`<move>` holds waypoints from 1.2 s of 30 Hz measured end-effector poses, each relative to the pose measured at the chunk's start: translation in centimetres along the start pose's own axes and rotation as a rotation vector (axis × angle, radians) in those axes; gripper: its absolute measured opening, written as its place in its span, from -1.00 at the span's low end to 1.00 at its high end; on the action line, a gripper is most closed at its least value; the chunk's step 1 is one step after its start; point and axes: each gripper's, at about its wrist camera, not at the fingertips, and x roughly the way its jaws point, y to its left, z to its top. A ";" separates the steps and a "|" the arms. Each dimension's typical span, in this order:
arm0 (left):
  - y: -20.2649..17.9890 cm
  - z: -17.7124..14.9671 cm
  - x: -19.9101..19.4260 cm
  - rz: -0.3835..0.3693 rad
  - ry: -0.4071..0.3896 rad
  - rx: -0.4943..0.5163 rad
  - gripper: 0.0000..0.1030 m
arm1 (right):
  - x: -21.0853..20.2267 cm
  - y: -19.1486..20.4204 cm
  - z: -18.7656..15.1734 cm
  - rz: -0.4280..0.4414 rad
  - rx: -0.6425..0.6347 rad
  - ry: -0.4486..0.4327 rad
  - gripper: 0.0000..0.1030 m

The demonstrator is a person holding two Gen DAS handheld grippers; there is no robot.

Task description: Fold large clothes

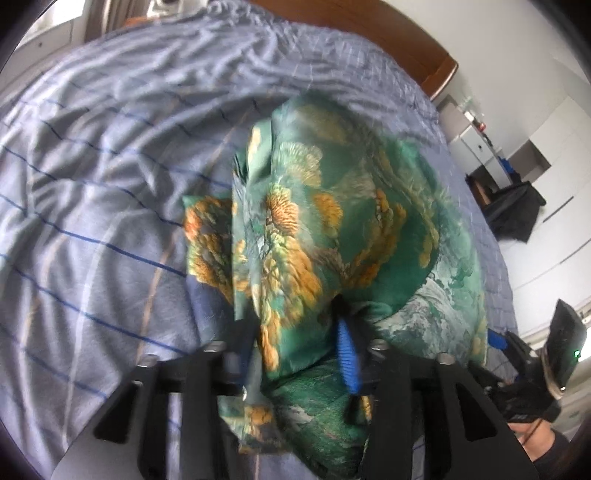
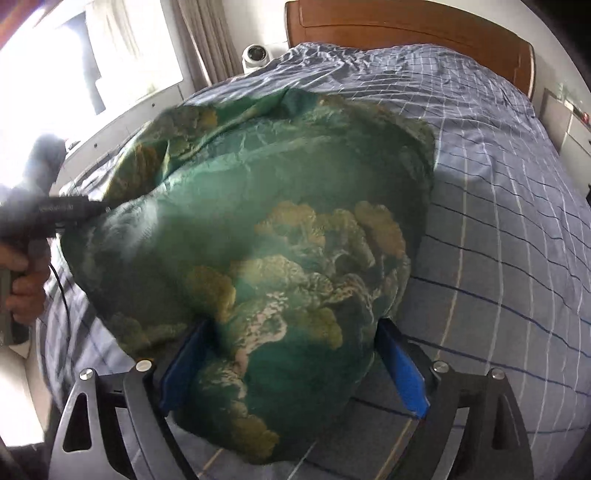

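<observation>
A large green garment [image 1: 332, 236] with orange flower print lies bunched on the bed. It also fills the right wrist view [image 2: 280, 236], billowing above the sheet. My left gripper [image 1: 299, 343] has its jaws part open with a fold of the garment bunched between them. My right gripper [image 2: 291, 362] is open wide, its blue pads [image 2: 402, 376] on either side of the hanging cloth. The left gripper also shows at the left edge of the right wrist view [image 2: 62, 210], at the garment's edge. The right gripper also shows at the right edge of the left wrist view [image 1: 546, 358].
The bed has a wrinkled blue-grey checked sheet [image 1: 92, 184] and a brown wooden headboard [image 2: 406, 26]. A window with curtains [image 2: 122, 48] is at the left. White cabinets and a dark bag [image 1: 517, 206] stand beside the bed at the right.
</observation>
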 end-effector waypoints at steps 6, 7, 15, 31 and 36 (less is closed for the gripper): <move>1.7 -0.5 -7.0 -0.092 -0.062 -0.056 0.57 | -7.5 -1.8 -0.5 -0.060 0.014 -0.139 0.78; 2.1 -0.4 -7.5 -0.109 -0.062 -0.067 0.62 | -8.3 -2.4 -0.7 -0.072 0.018 -0.151 0.78; 2.1 3.7 -3.6 -0.268 0.102 -0.196 0.72 | -10.4 -5.6 -2.1 -0.033 0.139 -0.150 0.78; 3.7 2.1 5.6 -0.115 0.226 -0.177 0.89 | -3.7 -7.2 -0.6 0.160 0.231 -0.022 0.78; 5.0 1.6 7.2 -0.177 0.244 -0.218 0.98 | 0.4 -9.6 -0.5 0.375 0.375 -0.012 0.78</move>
